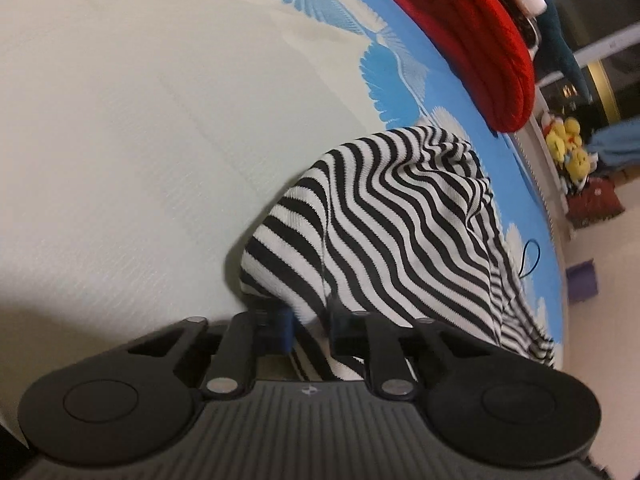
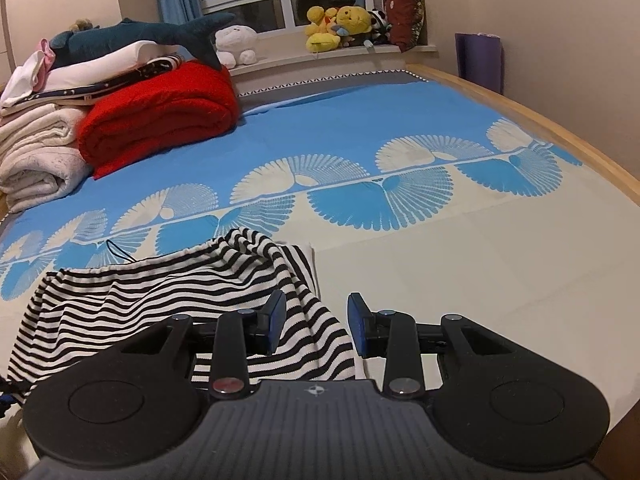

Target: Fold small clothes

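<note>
Garment: one black-and-white striped garment (image 2: 168, 300), lying rumpled on the bed (image 2: 460, 280) at lower left of the right wrist view; in the left wrist view it fills the centre and lower right.
Left claw (image 1: 310, 330): my fingers are close together with a bunched edge of the striped cloth between them; I judge them clamped on it, though blur hides the pads.
Right claw (image 2: 316, 330): my two blue pads stand apart; a strip of the cloth lies between them, not visibly pinched.
Why held so: I judge I take one edge with the left so the cloth can be lifted or drawn over, while the right waits spread over another part of the same piece.
Task state: the fold is not yet made; the fabric sits in a hump with ridges.
Bed cover: blue with white fan motifs in the upper half, plain cream where I work.
Counts: one striped garment; two claws; one folded red blanket (image 2: 160, 116); one stack of pale linens (image 2: 36, 148), number unclear; one shark plush (image 2: 140, 36); one purple roll (image 2: 478, 60); several yellow plush toys (image 2: 340, 26), not countable.
</note>
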The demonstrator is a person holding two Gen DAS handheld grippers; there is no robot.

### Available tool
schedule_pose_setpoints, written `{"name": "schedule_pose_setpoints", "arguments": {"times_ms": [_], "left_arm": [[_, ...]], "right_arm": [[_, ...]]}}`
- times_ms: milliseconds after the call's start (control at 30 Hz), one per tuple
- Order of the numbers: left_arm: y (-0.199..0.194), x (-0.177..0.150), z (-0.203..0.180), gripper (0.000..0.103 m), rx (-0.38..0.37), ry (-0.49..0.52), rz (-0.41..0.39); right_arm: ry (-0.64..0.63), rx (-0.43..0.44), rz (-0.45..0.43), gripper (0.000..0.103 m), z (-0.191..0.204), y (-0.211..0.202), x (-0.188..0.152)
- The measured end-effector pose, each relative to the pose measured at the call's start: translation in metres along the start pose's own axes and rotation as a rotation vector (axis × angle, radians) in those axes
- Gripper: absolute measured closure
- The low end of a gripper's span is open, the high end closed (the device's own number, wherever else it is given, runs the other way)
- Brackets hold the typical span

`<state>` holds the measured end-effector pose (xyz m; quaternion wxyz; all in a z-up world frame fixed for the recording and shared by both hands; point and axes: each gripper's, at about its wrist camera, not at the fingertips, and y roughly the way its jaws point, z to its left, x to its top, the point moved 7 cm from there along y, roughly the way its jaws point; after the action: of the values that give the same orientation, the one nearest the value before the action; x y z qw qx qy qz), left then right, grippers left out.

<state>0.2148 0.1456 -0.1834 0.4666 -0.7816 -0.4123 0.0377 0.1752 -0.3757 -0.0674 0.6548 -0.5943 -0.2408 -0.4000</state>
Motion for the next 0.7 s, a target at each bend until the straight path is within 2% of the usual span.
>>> {"name": "schedule_pose_setpoints", "arguments": {"times_ms": [100, 133, 167, 200, 333, 433, 567, 700], "left_arm": [[-0.025, 0.003, -0.008, 0.091, -0.002, 0.064, -0.051], [-0.034, 0.004, -0.010, 0.092, 0.007, 0.087, -0.068], [-0.042, 0.006, -0.009, 0.098, 0.028, 0.104, -0.082], [-0.047, 0.008, -0.005, 0.098, 0.045, 0.115, -0.090], [-0.058, 0.016, 0.008, 0.098, 0.199, 0.221, -0.107], [-0.079, 0.022, -0.012, 0.098, 0.276, 0.352, -0.174], [-0.112, 0.013, -0.083, 0.099, 0.249, 0.566, -0.280], [-0.128, -0.032, -0.182, 0.099, 0.116, 0.793, -0.332]], "right_arm": [[0.007, -0.015, 0.001, 0.068, 0.001, 0.002, 0.000], [0.008, -0.017, 0.000, 0.068, 0.002, 0.003, 0.001], [0.009, -0.023, -0.004, 0.068, 0.004, 0.004, 0.001], [0.012, -0.027, -0.008, 0.068, 0.004, 0.004, 0.002], [0.046, -0.037, -0.013, 0.068, 0.000, 0.006, 0.006], [0.056, -0.039, -0.014, 0.068, -0.002, 0.007, 0.008], [0.054, -0.036, -0.032, 0.068, -0.006, 0.007, 0.014], [0.093, -0.014, -0.053, 0.068, -0.018, 0.004, 0.020]]}}
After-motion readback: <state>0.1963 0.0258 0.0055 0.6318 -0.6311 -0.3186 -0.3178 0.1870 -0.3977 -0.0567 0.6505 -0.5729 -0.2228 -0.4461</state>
